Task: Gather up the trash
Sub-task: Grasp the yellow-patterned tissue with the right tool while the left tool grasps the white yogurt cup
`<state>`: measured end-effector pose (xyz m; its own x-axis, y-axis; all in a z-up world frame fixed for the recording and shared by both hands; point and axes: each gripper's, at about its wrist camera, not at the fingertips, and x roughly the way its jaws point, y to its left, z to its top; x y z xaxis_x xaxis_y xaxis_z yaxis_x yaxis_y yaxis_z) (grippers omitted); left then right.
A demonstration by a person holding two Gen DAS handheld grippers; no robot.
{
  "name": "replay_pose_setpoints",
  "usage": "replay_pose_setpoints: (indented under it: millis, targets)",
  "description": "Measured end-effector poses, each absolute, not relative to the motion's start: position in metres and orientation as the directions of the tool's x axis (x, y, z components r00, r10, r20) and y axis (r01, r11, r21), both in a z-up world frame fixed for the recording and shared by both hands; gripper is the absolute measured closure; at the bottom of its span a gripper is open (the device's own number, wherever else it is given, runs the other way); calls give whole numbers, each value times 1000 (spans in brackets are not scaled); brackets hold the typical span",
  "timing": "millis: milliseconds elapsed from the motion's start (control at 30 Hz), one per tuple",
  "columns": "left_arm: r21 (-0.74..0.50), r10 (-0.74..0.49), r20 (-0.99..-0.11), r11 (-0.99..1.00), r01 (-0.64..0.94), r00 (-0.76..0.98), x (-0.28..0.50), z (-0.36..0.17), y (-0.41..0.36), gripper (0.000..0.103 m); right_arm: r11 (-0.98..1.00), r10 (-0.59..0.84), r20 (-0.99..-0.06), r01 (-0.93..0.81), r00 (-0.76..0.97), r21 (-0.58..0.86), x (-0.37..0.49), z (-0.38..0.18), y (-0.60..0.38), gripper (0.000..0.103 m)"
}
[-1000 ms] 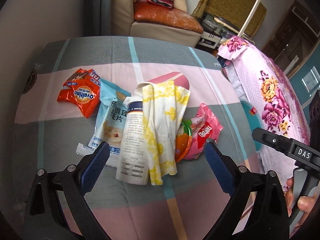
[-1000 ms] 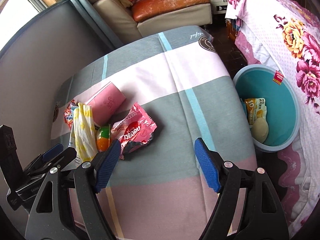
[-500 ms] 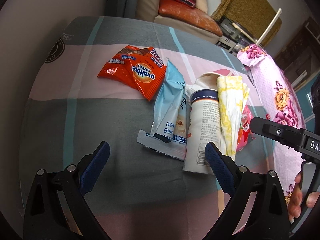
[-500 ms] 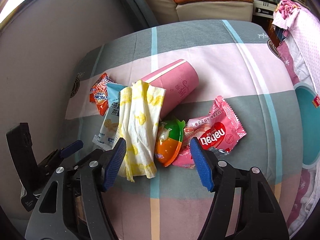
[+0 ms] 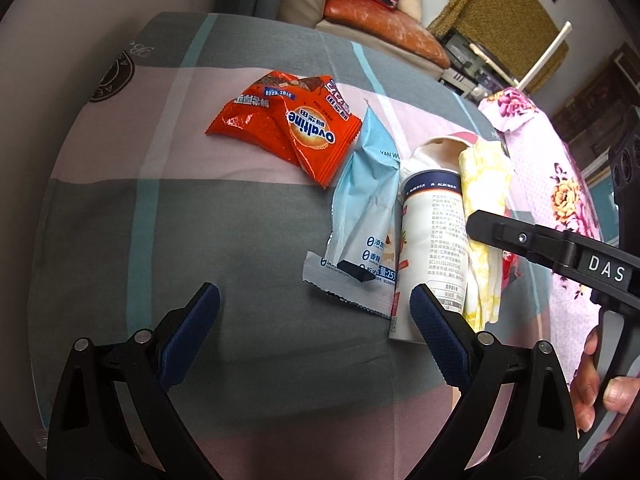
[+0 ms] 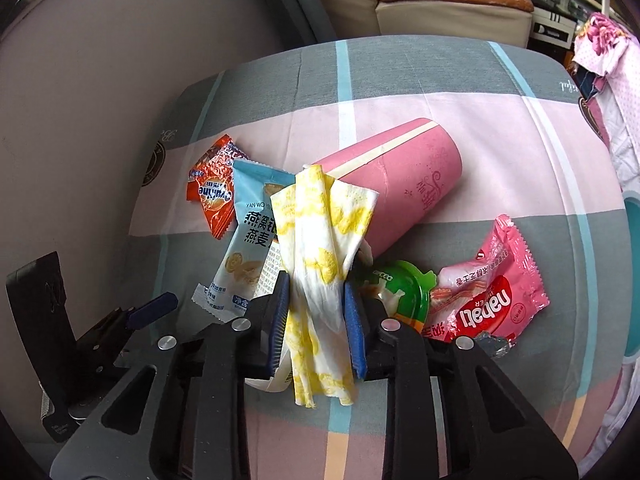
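Trash: a cluster of wrappers, a tissue and containers lying on the striped cloth.

Left wrist view. Landmark = white tube [image 5: 434,248], lying on its side on the striped cloth [image 5: 160,200]. Light-blue oat wrapper [image 5: 366,200] lies just beside the tube's left flank, its torn silver end nearest the camera. Orange Ovaltine wrappers [image 5: 296,128] sit beyond and left of the tube, touching the blue wrapper's far end. Yellow-print tissue [image 5: 486,200] is draped along the tube's right side. Left gripper [image 5: 316,318] hovers over bare cloth on the near-left of the tube; jaws wide apart, nothing between them, right pad just at the tube's near end. Right gripper's black body crosses in from the right of the tube, w/ the person's right hand [image 5: 596,384] on its handle.

Right wrist view. Right gripper [image 6: 316,320] has its jaws drawn in on the tissue [image 6: 320,248], blue pads pressing it from both sides; the tissue's lower end hangs out toward the camera. Tube mostly hidden under the tissue and fingers. Pink cup [image 6: 394,188] lies on its side beyond-right of it, rim under the tissue's top. Green jelly cup [image 6: 400,292] just right of the tissue; pink Nabati wrapper [image 6: 488,292] further right, touching the jelly cup. Blue and orange wrappers to the left. Teal bin rim [image 6: 632,280] at far right edge, off the cloth.
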<state>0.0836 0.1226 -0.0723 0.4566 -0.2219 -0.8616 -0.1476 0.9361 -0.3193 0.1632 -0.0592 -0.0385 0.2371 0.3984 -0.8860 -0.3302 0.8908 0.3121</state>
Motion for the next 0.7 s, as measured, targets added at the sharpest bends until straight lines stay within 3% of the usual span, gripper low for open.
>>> replay_pose_setpoints:
  millis: [33, 367, 433, 500, 700]
  targets:
    - [-319, -222, -860, 937, -144, 460, 84, -71, 122, 7, 894, 390, -887, -333, 246, 301, 162, -37, -60, 95]
    - [-269, -228, -828, 963, -8, 512, 85, -39, 78, 8, 906, 408, -859, -255, 308, 339, 162, -15, -113, 95]
    - [-233, -208, -836, 972, 16, 507, 89, -38, 66, 27, 909, 406, -857, -233, 316, 345, 161, -15, -125, 95]
    - [-231, -221, -848, 972, 40, 482, 96, -42, 57, 35, 911, 406, -855, -216, 322, 351, 160, -14, -135, 95]
    - [-228, -223, -878, 973, 39, 424, 114, -60, 45, 35, 911, 412, -850, -182, 329, 371, 158, -17, -160, 95]
